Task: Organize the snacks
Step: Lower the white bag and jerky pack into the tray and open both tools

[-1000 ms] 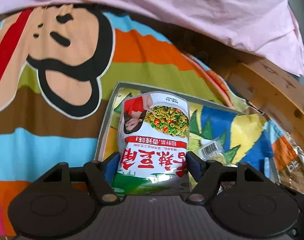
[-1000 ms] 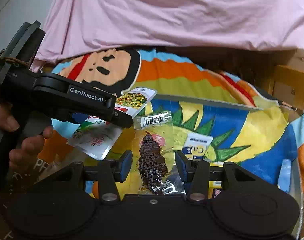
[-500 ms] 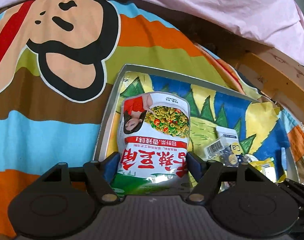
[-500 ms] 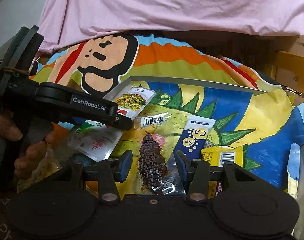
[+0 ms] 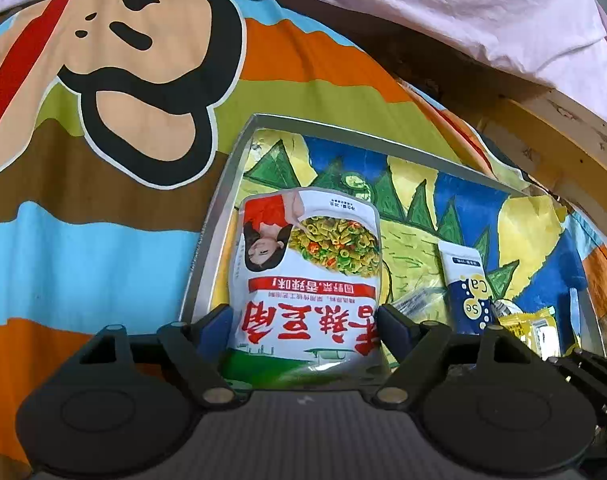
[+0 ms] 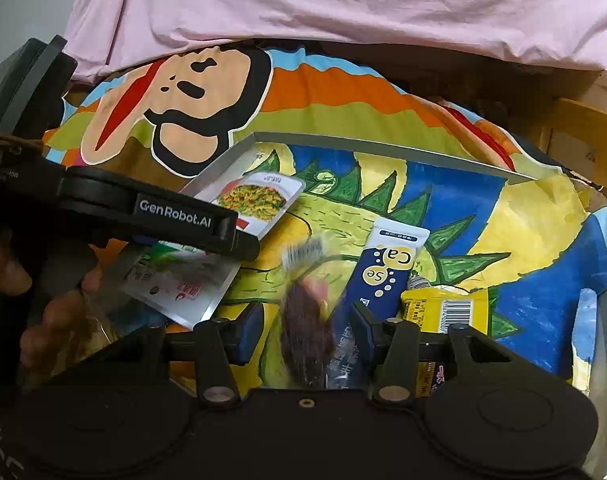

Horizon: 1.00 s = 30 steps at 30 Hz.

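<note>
A: Where's the white snack pouch (image 5: 309,276)?

B: Between the fingers of the left gripper (image 5: 303,332), over the tray (image 5: 207,240) by its left edge. Those jaws have just been opening. From the left wrist view the blue pads sit right at the pouch's sides, and I cannot tell whether they press on it. Its lower end is cut off behind the gripper body.

A: And the right gripper (image 6: 305,332)?

B: Its jaws have just been opening too, and they stand clear on either side of a clear packet of dark jerky (image 6: 307,328). That packet is badly blurred; its barcoded top is only a smear, and I cannot say whether it rests on the tray.

A: Anything else in there?

B: A navy sachet (image 6: 387,276) lies toward the middle, and a yellow packet (image 6: 443,312) just right of it, partly hidden by the right finger. The tray's near edge is out of sight. It sits on a striped cartoon blanket (image 5: 83,240). A person's hand (image 6: 43,312) on the left handle shows only in part, in shadow.
</note>
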{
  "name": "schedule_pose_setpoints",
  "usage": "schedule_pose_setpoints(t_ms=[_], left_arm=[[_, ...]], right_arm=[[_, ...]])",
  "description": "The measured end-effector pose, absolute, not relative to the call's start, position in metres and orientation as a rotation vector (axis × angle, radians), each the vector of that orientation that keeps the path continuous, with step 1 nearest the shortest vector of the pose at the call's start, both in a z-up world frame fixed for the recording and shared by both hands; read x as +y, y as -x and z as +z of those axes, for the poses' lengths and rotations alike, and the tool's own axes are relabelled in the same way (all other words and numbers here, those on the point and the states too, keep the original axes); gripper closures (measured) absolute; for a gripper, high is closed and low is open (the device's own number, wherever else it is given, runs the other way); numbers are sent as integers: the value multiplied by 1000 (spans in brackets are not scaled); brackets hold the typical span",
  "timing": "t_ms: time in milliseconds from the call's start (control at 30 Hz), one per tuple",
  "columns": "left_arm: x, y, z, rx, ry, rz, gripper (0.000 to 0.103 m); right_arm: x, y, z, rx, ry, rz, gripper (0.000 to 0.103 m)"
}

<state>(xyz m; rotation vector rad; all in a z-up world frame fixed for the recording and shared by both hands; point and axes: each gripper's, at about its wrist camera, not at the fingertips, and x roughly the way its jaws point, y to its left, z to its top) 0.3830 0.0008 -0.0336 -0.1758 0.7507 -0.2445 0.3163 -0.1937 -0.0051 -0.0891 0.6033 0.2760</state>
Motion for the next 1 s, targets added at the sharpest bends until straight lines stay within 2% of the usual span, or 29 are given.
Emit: schedule_pose_setpoints(t_ms=[33, 233, 400, 1000], left_arm=[[0, -382, -33, 754, 175, -244, 19], [2, -377, -32, 775, 181, -243, 15], [2, -373, -22, 761, 191, -247, 7], [14, -291, 25, 590, 156, -179, 1]], right_arm=[[-194, -315, -4, 600, 88, 274, 42], [-199, -305, 6, 576, 88, 269, 35], [-204, -296, 17, 549, 86, 256, 31], [-236, -225, 69, 377, 43, 177, 13]])
